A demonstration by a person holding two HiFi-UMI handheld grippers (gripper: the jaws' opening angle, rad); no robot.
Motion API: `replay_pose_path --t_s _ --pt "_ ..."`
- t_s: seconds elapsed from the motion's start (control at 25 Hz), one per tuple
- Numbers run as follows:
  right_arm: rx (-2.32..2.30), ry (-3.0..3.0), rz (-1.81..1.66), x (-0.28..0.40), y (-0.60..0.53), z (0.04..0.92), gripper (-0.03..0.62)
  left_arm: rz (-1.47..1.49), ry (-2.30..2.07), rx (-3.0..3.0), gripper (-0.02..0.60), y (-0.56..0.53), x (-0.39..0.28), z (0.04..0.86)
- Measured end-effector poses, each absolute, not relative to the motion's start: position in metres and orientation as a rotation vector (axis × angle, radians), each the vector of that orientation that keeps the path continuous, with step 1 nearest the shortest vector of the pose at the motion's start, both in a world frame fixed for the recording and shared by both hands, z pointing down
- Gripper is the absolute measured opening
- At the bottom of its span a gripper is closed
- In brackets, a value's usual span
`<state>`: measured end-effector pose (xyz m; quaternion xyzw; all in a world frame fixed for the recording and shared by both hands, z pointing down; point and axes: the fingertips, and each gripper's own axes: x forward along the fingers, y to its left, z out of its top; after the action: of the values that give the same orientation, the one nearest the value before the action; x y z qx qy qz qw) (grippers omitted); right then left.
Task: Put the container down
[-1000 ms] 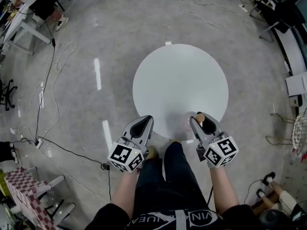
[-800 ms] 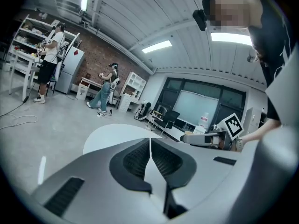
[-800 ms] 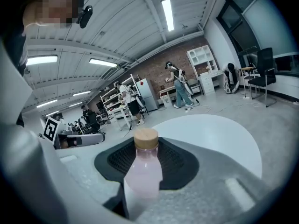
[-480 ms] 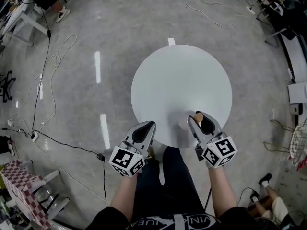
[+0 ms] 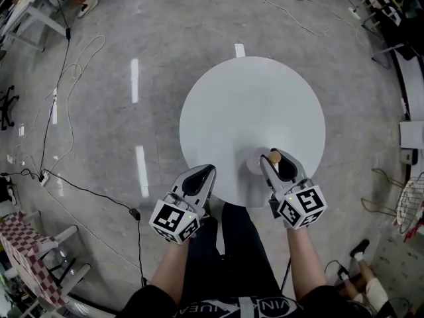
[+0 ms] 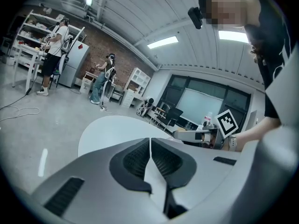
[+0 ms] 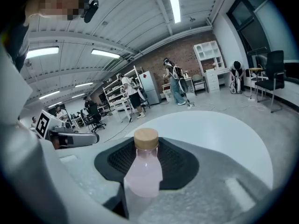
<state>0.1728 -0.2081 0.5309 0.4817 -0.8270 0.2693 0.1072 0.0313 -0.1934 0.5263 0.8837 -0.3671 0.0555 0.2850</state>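
Holding the task's thing, the right gripper [image 5: 279, 166] has its two grey jaws partly apart. Their black ribbed pads press on either side of a small, translucent pale pink plastic bottle [image 7: 142, 171] with a round, light wooden cap [image 7: 145, 139]. This bottle is the container to be set down. It stands upright between the jaws, long axis vertical and cap on top, with the neck and cap rising just clear of the pads.

In the head view the cap shows at the tips of that gripper, right of centre and low in the frame. The pale body shows just to its left, over the near edge of the round white table [image 5: 252, 105]. Table surface lies directly under the bottle, so the coming move looks like a short straight descent rather than a reach. Whether the base already touches the table cannot be told from these views.

The left gripper [image 6: 150, 146] sits at the lower left of the table's edge, well apart from the bottle. Its jaws are closed against each other with nothing between them. The right hand alone carries the bottle, and releasing it means spreading those jaws only once the base rests flat.
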Motion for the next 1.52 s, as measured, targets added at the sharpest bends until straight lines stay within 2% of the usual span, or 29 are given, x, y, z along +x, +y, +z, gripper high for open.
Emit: replay_pose_path --t_s 1.52 --pt "1.330 -2.400 0.557 0.161 -0.246 0.559 0.143 0.146 -1.047 2.261 0.015 -0.180 0.025 0.548"
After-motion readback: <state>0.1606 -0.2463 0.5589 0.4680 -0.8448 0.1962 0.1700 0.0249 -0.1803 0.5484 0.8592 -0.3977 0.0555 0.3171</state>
